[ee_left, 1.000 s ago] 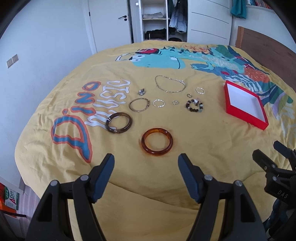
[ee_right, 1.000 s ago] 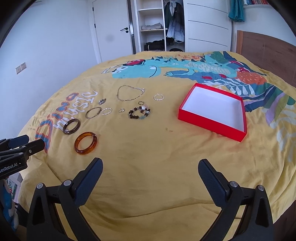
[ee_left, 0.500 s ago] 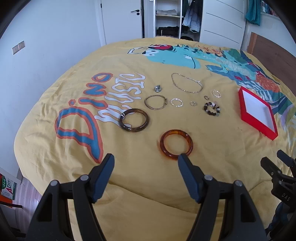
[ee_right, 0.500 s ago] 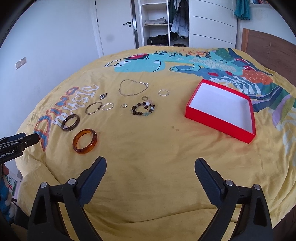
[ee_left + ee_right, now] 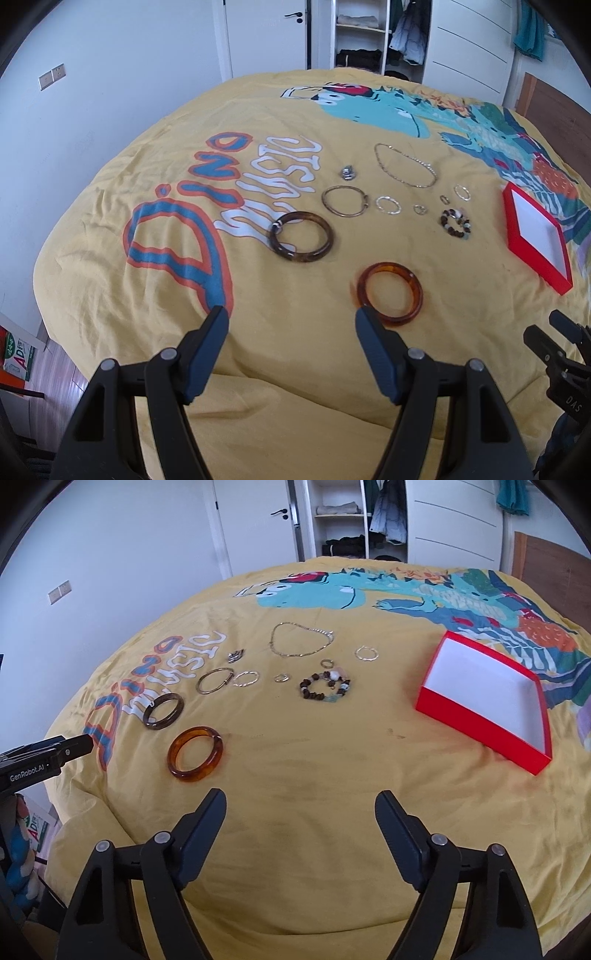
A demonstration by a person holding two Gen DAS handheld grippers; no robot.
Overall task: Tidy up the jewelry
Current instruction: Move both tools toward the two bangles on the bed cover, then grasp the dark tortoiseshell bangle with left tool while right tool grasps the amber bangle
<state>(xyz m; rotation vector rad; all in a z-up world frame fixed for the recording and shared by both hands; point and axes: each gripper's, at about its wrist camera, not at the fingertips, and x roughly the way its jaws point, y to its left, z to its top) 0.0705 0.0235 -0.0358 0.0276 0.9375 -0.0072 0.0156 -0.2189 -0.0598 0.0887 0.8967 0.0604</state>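
Bedroom, white walls, open wardrobe (image 5: pixel 343 517) at the back; yellow bedspread (image 5: pixel 295 369) with dinosaur print as work surface.

Left gripper (image 5: pixel 291 325) over the near edge of the spread, jaws apart, nothing between them; right fingertip overlapping the near rim of the amber bangle (image 5: pixel 389 293) in its own view, contact not discernible. Dark brown bangle (image 5: pixel 301 236) just beyond and to the left, lying flat.

Further back, left to right: small silver charm (image 5: pixel 348 172), thin metal hoop (image 5: pixel 345 201), small silver ring (image 5: pixel 387 204), tiny ring (image 5: pixel 420 209), beaded bracelet (image 5: pixel 455 223), chain necklace (image 5: pixel 404 165) behind them, another silver ring (image 5: pixel 462 192) past the beads. All flat on the cloth, apart from one another.

Right gripper (image 5: pixel 301 812) jaws closing, still wide apart, only bare cloth between them. Amber bangle ahead and left of its left finger, well apart.

Red box (image 5: pixel 480 727), white inside, open, empty, at the right of the spread, well apart from the jewelry. Path between jewelry and box unobstructed.
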